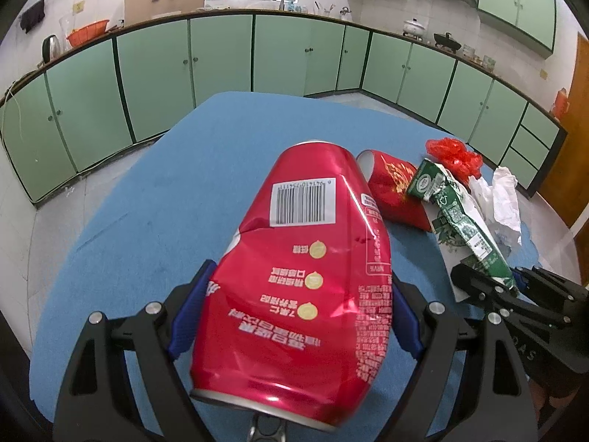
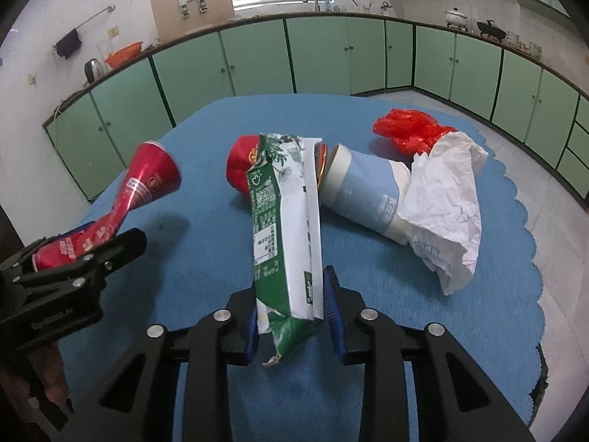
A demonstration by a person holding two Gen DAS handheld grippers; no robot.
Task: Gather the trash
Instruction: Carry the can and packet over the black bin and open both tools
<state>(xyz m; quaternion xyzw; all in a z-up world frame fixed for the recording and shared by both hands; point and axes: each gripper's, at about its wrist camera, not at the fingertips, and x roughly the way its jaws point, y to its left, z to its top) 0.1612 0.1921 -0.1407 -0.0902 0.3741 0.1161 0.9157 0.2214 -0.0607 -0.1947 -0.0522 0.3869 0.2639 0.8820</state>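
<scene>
A dented red drink can [image 1: 305, 276] fills the left wrist view, tilted up off the blue mat [image 1: 140, 221]. My left gripper [image 1: 300, 276] is shut on it, one blue pad on each side. In the right wrist view the same can [image 2: 143, 188] shows at the left in the left gripper [image 2: 84, 246]. A flattened green and white carton [image 2: 283, 221] stands on its edge between the pads of my right gripper [image 2: 291, 287], which is shut on its near end. The carton [image 1: 460, 213] and the right gripper [image 1: 493, 276] also appear at the right of the left wrist view.
Behind the carton lie a red paper cup [image 2: 239, 162] and a blue and white paper cup [image 2: 364, 191], both on their sides. Crumpled white paper [image 2: 449, 213] and a red plastic bag [image 2: 408, 125] sit to the right. Green cabinets [image 2: 257, 59] ring the room beyond the mat's scalloped edge [image 2: 530, 243].
</scene>
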